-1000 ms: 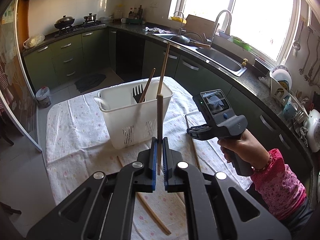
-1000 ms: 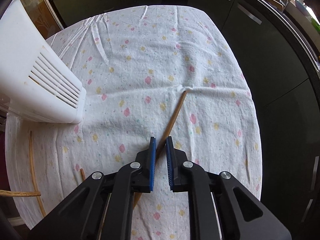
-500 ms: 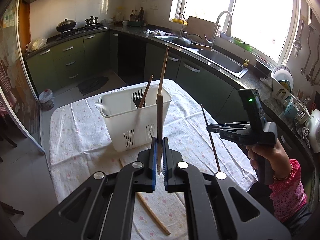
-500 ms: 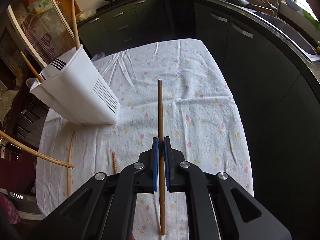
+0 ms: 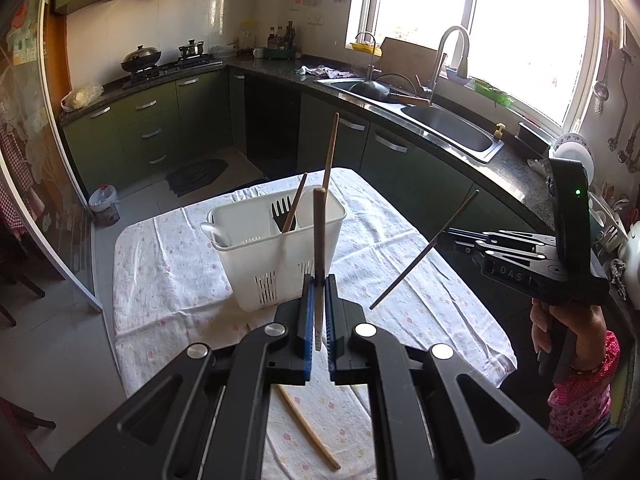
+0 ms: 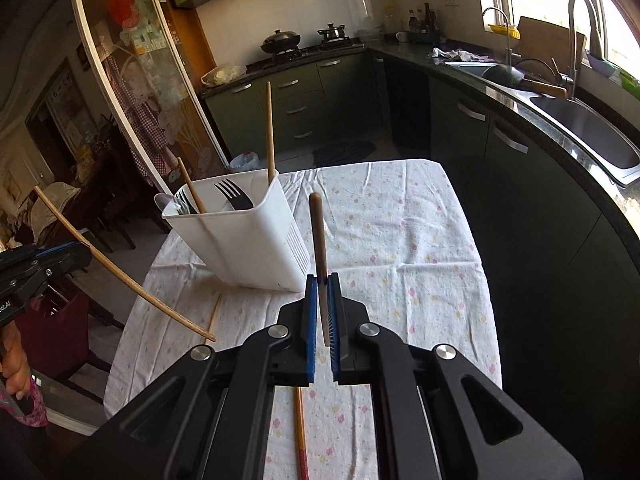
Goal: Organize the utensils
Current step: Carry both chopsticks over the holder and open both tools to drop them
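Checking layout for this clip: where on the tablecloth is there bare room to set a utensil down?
Free: the cloth right of the white caddy out to the table's right edge, and the strip behind the caddy. Crowded: the near-left side, where loose chopsticks lie and the left gripper holds its chopstick.

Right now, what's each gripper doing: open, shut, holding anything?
Left gripper: shut on a chopstick.
Right gripper: shut on a darker chopstick.

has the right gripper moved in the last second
Yes. The right gripper, shut on a dark wooden chopstick, has lifted off the floral tablecloth and tilted up, now facing the white plastic utensil basket.
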`<state>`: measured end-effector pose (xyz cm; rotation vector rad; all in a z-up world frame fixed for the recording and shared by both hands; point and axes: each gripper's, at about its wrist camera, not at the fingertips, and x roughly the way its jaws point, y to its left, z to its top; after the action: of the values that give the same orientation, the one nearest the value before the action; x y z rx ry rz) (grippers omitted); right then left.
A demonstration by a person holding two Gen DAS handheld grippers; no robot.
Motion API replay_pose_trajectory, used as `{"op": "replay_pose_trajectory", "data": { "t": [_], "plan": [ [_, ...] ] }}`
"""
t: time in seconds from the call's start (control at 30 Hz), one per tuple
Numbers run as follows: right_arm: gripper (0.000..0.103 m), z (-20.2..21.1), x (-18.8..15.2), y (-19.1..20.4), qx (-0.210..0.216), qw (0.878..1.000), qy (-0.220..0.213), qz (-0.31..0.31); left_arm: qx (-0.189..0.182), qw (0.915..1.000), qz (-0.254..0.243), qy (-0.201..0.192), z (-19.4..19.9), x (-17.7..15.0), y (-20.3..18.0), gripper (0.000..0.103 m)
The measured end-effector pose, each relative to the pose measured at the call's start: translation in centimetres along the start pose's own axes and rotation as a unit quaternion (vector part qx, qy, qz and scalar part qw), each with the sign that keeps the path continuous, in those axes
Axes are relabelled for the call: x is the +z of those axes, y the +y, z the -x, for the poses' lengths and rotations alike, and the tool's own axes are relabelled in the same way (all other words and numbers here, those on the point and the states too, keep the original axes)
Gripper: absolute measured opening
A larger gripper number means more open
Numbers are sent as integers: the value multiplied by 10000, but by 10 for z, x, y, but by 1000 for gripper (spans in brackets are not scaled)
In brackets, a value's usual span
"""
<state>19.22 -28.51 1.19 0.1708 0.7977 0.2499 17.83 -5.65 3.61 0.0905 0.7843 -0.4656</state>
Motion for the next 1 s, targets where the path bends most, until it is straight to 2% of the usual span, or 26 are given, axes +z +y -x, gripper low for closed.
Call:
{"op": "replay_pose_trajectory", "data": {
  "t": [0.23, 0.53, 0.83, 1.0],
  "plan": [
    [6, 18, 12, 16, 152, 9995, -147, 225, -5, 9999, 128, -26, 4, 9, 7, 5],
    [6, 56, 37, 44, 399, 9970, -295, 592, 132, 9993, 122, -329, 31, 35, 7, 5],
    [6, 102, 88, 84, 492, 9913, -751, 968, 402, 9952, 184, -867, 69, 79, 13, 5],
    [6, 112, 128, 98, 475, 9883, -1032, 1015, 568, 9913, 315, -1142, 73, 104, 21, 5]
  ]
}}
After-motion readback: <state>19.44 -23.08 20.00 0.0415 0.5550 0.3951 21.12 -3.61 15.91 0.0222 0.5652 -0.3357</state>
